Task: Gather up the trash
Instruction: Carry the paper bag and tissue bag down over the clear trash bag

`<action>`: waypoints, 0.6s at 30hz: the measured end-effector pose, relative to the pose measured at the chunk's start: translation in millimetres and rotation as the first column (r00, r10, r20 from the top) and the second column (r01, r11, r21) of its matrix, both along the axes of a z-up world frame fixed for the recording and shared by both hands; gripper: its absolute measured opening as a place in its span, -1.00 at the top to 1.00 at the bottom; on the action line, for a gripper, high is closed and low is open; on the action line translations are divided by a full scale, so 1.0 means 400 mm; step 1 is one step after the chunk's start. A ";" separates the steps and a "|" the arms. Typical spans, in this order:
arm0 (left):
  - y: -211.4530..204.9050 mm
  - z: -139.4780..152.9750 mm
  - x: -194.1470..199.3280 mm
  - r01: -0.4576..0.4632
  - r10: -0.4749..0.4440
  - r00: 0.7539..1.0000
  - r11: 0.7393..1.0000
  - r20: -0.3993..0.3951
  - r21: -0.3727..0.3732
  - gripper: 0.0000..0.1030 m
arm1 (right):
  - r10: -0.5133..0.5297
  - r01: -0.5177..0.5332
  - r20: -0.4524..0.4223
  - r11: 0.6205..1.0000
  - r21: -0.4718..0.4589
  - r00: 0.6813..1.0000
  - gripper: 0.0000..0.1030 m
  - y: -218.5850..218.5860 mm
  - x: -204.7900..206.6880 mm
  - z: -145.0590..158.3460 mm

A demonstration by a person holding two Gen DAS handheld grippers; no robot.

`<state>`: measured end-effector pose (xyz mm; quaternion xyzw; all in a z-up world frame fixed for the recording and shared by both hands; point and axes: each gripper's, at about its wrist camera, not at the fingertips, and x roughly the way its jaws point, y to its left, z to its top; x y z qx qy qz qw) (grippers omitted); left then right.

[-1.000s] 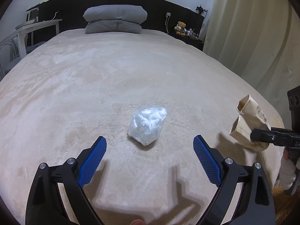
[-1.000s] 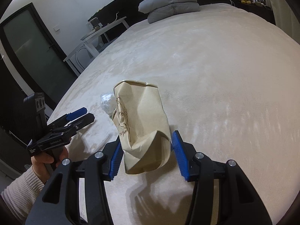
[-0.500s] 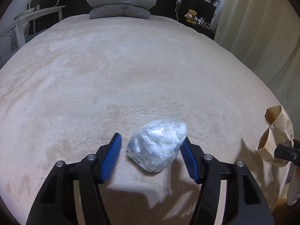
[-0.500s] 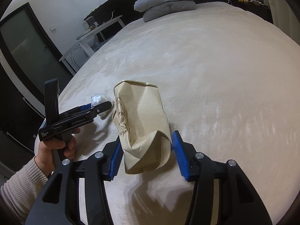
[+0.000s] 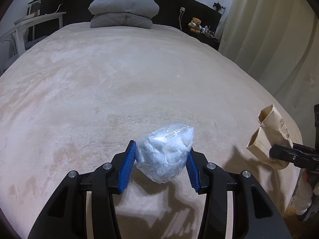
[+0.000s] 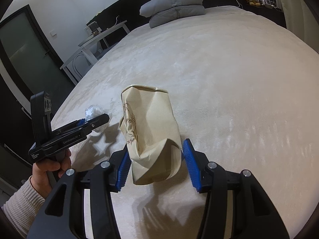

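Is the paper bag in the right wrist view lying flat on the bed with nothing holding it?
No: the paper bag is pinched between the right gripper's blue pads, its open mouth pointing away above the bed.

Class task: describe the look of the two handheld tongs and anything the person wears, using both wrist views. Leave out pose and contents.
Both tongs, left and right, have glossy black angular arms with silver round bolts and blue ribbed pads. In the right wrist view, the left tool's black body carries small white lettering. The person's sleeve is a cream ribbed knit.
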<state>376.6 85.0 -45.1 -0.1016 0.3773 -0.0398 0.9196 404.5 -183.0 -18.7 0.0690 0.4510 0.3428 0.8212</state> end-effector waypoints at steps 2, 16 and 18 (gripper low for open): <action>-0.010 0.019 -0.024 0.005 -0.005 1.000 1.000 0.016 -0.002 0.10 | -0.012 0.012 0.006 1.000 0.009 1.000 0.02 -0.009 -0.013 0.008; -0.055 0.119 -0.231 -0.013 0.017 0.993 0.999 0.113 -0.034 0.10 | -0.074 0.072 0.024 0.993 0.099 0.997 0.02 -0.069 -0.116 0.069; -0.065 0.126 -0.265 -0.014 0.021 0.992 0.998 0.124 -0.057 0.10 | -0.068 0.064 0.035 0.993 0.095 0.997 0.02 -0.067 -0.143 0.071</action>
